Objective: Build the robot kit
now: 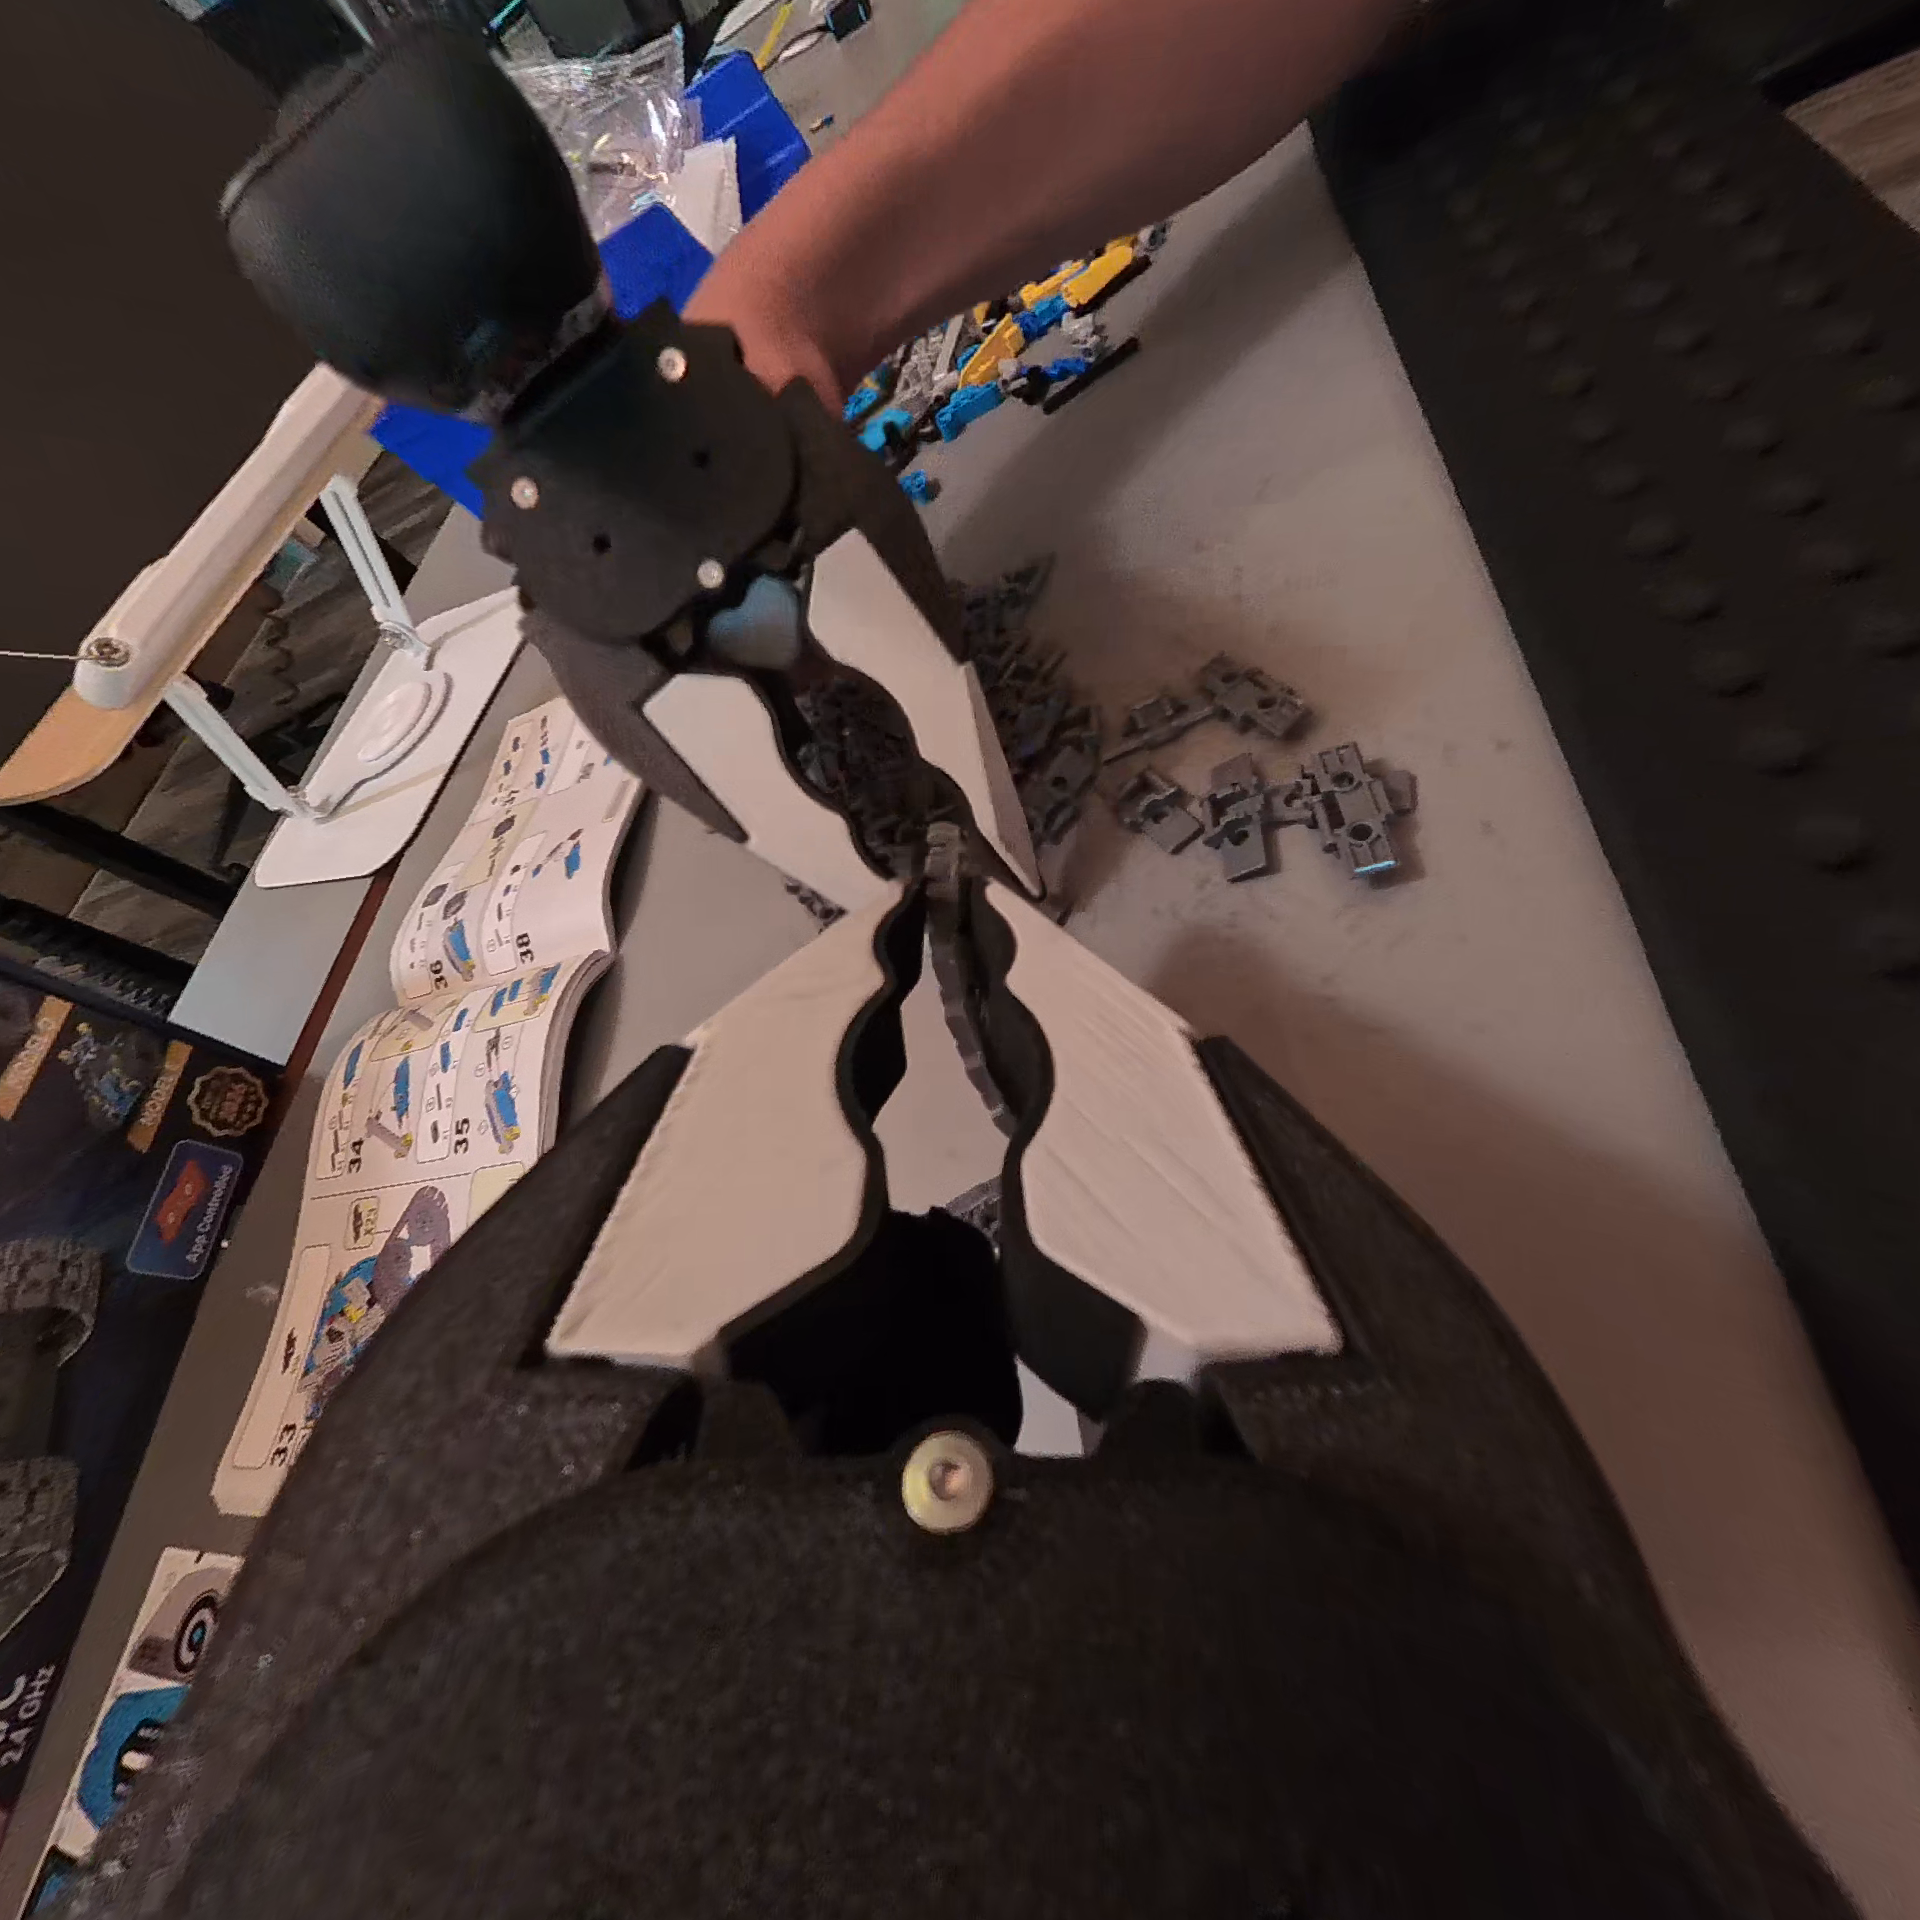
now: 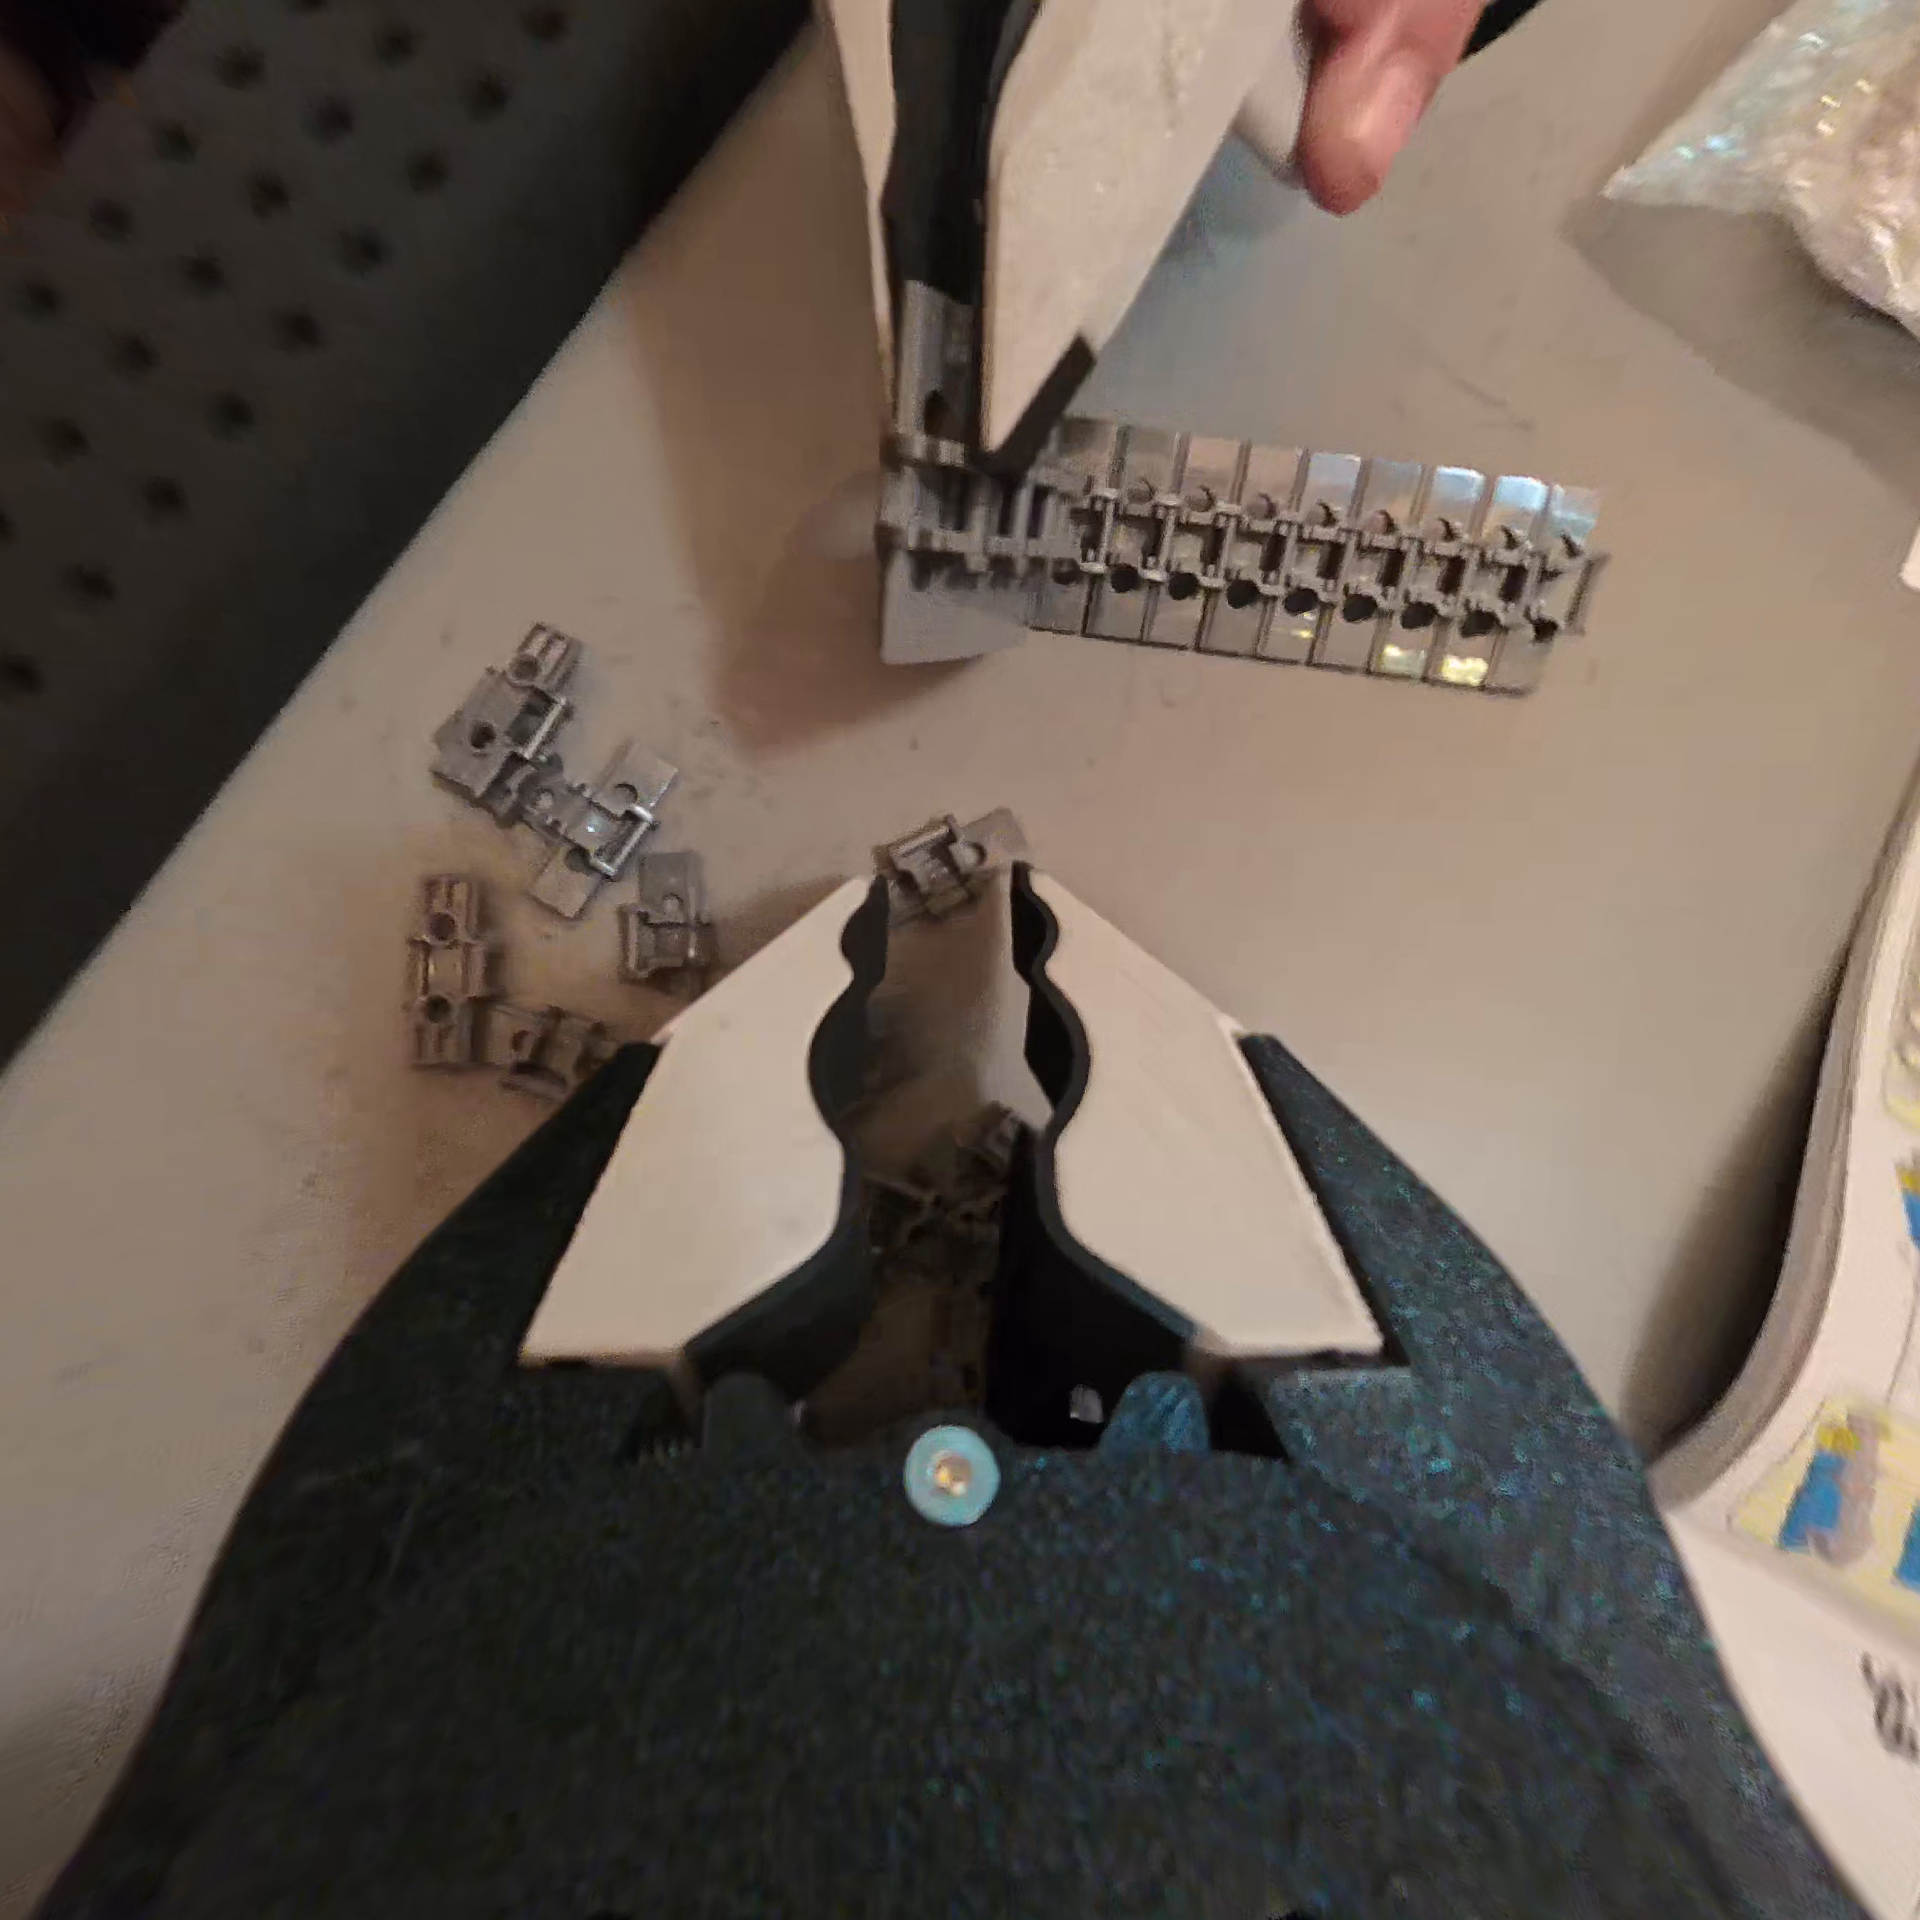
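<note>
My left gripper is shut on one end of a long grey track chain, which runs back between its fingers. In the right wrist view the left gripper comes down from the top and holds the chain by its left end, the rest lying across the table. My right gripper is shut on a single grey track link at its fingertips. In the left wrist view the right gripper holds that link right against the chain's end, tip to tip with the left.
Loose grey links lie left of the right gripper, also seen on the beige table. An open instruction booklet lies left, a blue-yellow brick model behind. A black dimpled mat borders the table. A person's forearm reaches in. My hands' fingertips stand some 7 cm from each other.
</note>
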